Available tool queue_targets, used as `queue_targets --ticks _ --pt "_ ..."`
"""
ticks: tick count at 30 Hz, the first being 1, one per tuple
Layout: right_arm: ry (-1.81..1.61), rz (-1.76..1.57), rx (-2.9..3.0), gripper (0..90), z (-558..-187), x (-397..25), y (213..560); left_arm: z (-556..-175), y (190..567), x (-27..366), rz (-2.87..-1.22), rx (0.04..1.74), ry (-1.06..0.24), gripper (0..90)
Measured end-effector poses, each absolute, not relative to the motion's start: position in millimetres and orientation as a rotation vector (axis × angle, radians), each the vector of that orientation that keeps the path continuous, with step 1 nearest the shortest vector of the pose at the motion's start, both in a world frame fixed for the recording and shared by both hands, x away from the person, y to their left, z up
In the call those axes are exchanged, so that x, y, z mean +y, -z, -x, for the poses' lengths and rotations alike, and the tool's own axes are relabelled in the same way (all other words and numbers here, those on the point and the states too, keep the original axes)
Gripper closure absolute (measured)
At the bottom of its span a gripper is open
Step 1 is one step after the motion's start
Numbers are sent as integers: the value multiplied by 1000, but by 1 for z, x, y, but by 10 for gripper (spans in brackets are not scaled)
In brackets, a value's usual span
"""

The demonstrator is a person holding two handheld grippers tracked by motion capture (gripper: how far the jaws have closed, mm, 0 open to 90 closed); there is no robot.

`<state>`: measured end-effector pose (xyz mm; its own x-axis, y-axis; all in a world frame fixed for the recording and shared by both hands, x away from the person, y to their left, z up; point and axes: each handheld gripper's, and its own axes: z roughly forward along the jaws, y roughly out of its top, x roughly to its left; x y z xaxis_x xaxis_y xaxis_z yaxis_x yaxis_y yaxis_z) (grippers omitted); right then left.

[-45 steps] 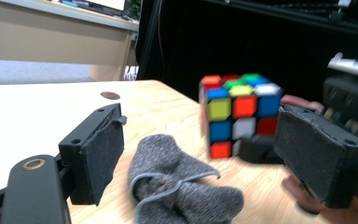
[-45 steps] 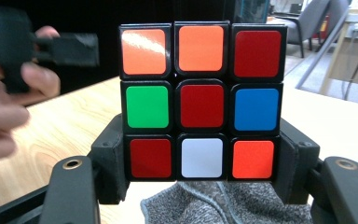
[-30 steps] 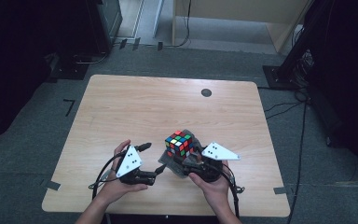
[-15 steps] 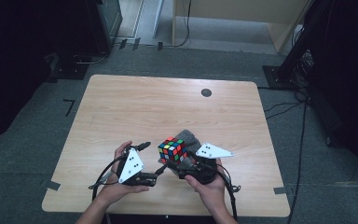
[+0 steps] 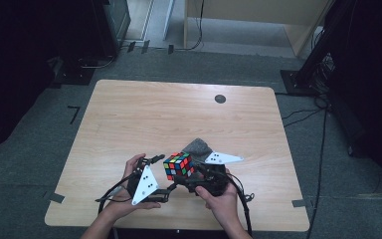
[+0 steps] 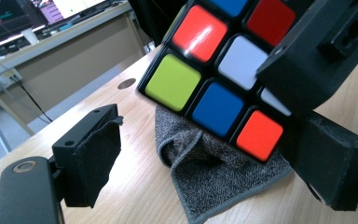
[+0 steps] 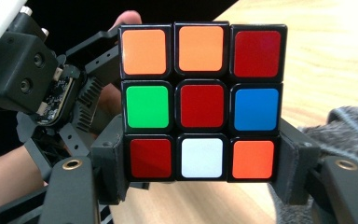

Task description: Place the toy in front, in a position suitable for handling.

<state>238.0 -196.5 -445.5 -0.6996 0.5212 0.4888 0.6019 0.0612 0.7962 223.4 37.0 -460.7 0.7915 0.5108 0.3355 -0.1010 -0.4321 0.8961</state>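
- From the high view, the puzzle cube (image 5: 178, 166) hangs above the near part of the worktop (image 5: 144, 119), between the two hands, with the grey cloth (image 5: 198, 147) lying just behind it.
- The right gripper (image 5: 195, 175) comes in from the cube's right and grasps it; the left gripper (image 5: 160, 174) sits just beside the cube on its left.
- The right gripper view gives what the high view cannot: the fingers (image 7: 109, 163) are clenched on the cube's (image 7: 201, 100) bottom row, one pad on each side, and the facing side reads orange, orange, red; green, red, blue; red, white, orange.
- Here the left gripper's body (image 7: 37, 84) sits just behind the cube at left, and the cloth (image 7: 349, 126) shows at right.
- The left gripper view shows a different face (image 6: 219, 79), tilted, with green, blue, orange, white and red stickers, and the cloth (image 6: 214, 163) folded on the worktop (image 6: 135, 186) beneath it.
- In that view the left fingers (image 6: 91, 158) stand released, apart from the cube, nothing between them.
- The cube has no long axis; one face points back along the right gripper, and in the high view it sits turned so a corner faces the person.
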Motion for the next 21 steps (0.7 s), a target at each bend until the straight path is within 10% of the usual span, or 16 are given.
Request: queue_targets --ticks 21 --pt "1710 1134 -2085 296 -247 -207 444 -223 465 40 -1933 262 -742 329"
